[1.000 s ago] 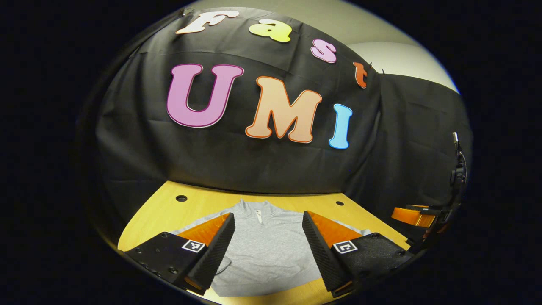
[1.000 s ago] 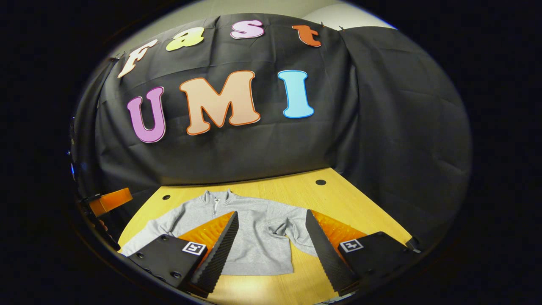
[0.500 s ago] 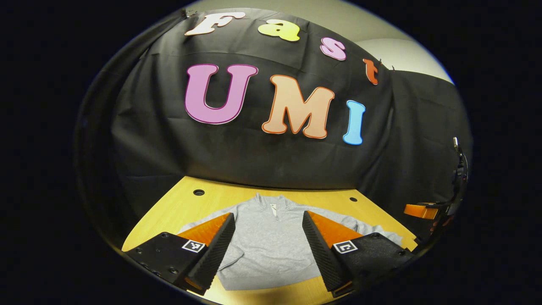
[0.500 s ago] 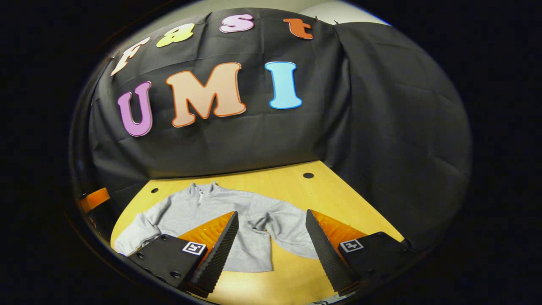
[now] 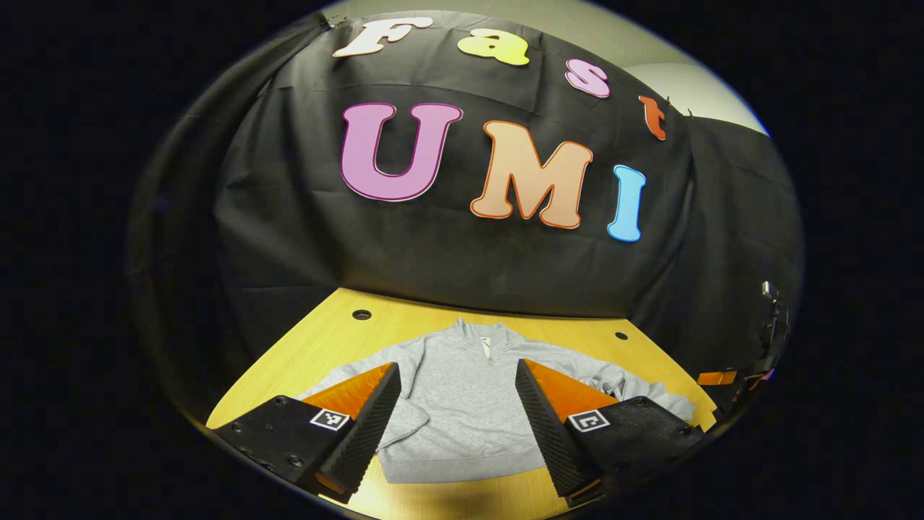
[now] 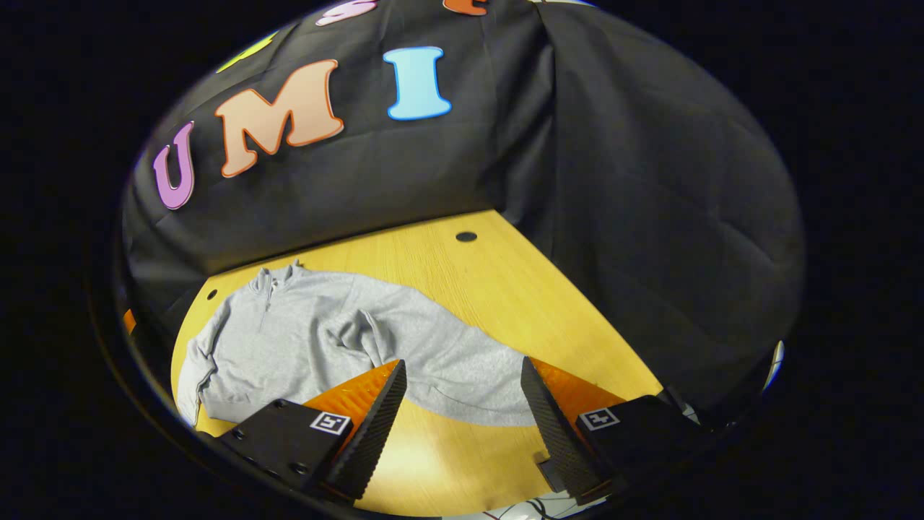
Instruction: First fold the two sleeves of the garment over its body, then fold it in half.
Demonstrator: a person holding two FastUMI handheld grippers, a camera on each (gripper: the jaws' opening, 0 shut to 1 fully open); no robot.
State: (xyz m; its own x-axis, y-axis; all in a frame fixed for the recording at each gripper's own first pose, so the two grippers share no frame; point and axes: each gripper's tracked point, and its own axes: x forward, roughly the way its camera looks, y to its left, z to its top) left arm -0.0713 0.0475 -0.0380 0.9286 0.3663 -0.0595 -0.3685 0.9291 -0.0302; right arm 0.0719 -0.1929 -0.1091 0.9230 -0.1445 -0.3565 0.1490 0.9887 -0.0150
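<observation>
I have the sweater point(image 5: 462, 404) laid flat on its back on the table point(image 6: 505, 289), collar toward the booth wall and hem toward me, so that both sleeves can be swung in over the body before the halving fold; judging by how it lies, neither sleeve is folded over yet. My left gripper point(image 5: 457, 422) hangs above the hem end of the sweater with its fingers spread wide and nothing between them, and I read that as a waiting pose while the other side gets started. My right gripper point(image 6: 462, 419) is also fully open and empty, and its gap frames the sweater's right sleeve point(image 6: 447, 361), which runs out from the shoulder across the bare wood; I would say I am lining up to pinch that sleeve near its cuff. The left sleeve point(image 6: 198, 365) sits bent close against the sweater's other side, its end curled back. The cloth looks like soft grey fleece with a short zip at the stand-up collar point(image 5: 485, 334), limp enough to bunch, and there is already a rumpled pucker at the right armpit. The table is smooth yellow wood with small round holes point(image 6: 466, 236) beyond the collar
</observation>
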